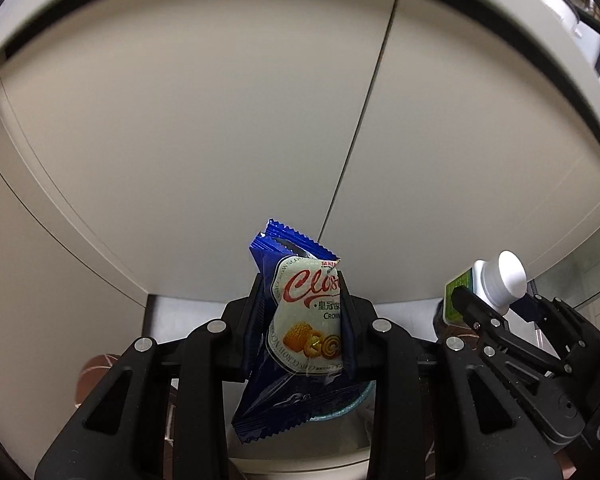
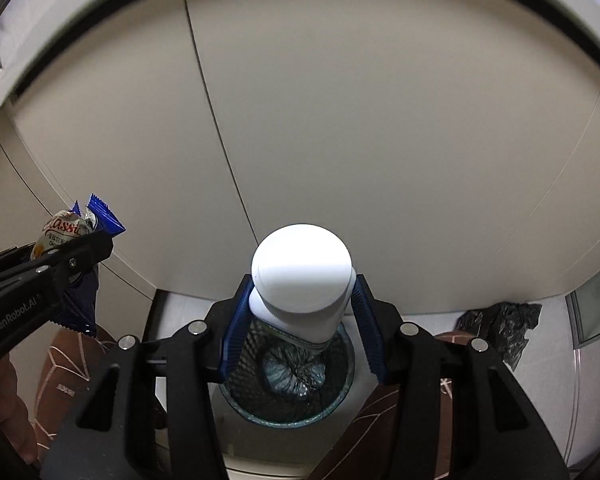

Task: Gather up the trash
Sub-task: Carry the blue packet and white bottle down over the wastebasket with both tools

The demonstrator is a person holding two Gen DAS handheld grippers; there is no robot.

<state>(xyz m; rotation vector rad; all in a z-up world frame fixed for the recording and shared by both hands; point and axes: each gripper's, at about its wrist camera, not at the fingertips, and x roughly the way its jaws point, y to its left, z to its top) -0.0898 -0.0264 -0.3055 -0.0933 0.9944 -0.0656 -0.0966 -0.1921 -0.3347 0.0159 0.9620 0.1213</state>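
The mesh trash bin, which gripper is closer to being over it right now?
Right. The right gripper holds the white-capped bottle directly above the mesh trash bin. The left gripper, holding the blue cookie wrapper, sits off to the bin's left side.

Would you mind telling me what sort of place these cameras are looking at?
Probably a home or office corner by built-in cabinets: plain cream cabinet doors fill the background, a lined mesh wastebasket stands on the floor below, and a crumpled black bag lies nearby.

Left tool (image 1: 302,312) clamped shut on its load, right tool (image 2: 300,300) likewise, side by side
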